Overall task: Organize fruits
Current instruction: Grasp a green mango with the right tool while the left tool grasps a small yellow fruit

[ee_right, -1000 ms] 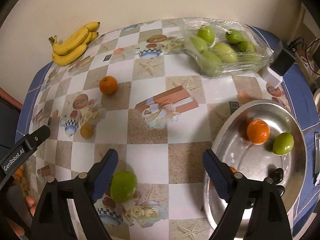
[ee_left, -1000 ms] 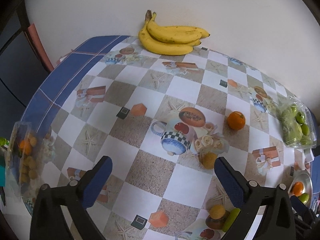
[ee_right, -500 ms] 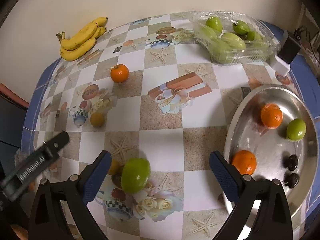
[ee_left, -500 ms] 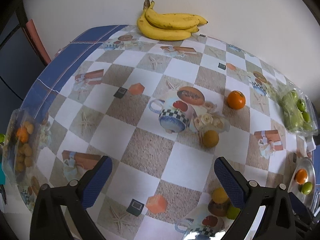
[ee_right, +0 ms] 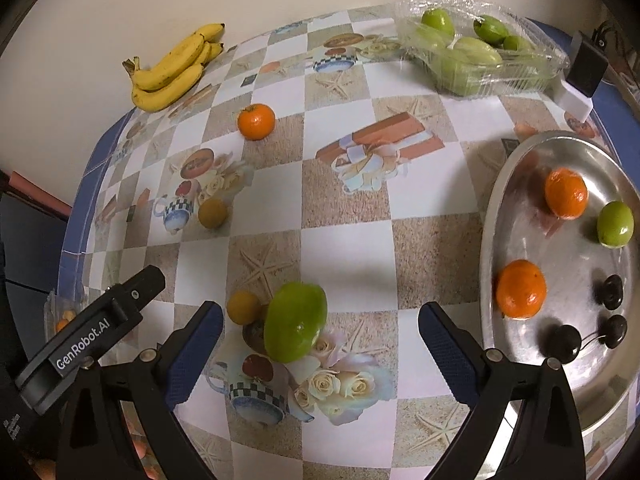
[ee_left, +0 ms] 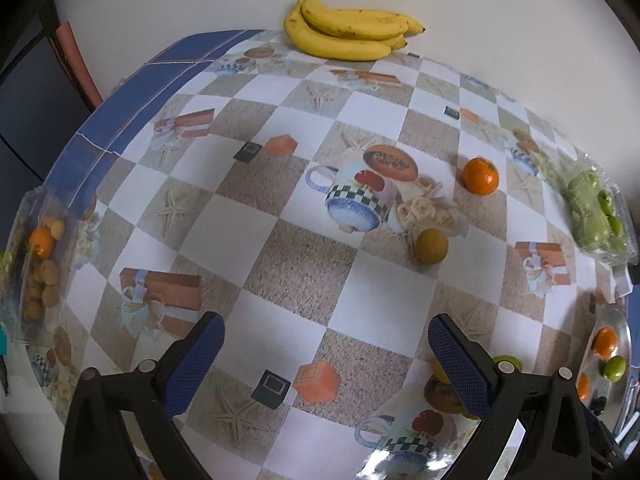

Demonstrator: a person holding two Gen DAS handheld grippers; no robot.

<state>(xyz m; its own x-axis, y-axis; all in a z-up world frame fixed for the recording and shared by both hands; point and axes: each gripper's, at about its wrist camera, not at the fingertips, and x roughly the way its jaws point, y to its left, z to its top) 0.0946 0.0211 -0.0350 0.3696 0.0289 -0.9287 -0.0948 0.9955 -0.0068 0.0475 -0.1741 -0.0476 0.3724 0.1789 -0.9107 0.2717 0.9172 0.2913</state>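
Partly done | steel tray [ee_right: 520, 160] holds some fruit | green fruit [ee_right: 295, 322], orange [ee_right: 256, 121] remain | your right gripper [ee_right: 320, 344] and left gripper [ee_left: 326, 354] gape wide, empty

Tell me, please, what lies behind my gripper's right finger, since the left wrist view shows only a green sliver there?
Observer: A large green fruit lies on the tablecloth between the open right gripper fingers, ungrasped.
Operator: Thanks. What does the tray hold altogether?
Observer: The metal tray holds two oranges, one small green fruit and three dark round fruits.
Operator: Is anything beside the clamshell?
Observer: A black and white box stands at its right end.
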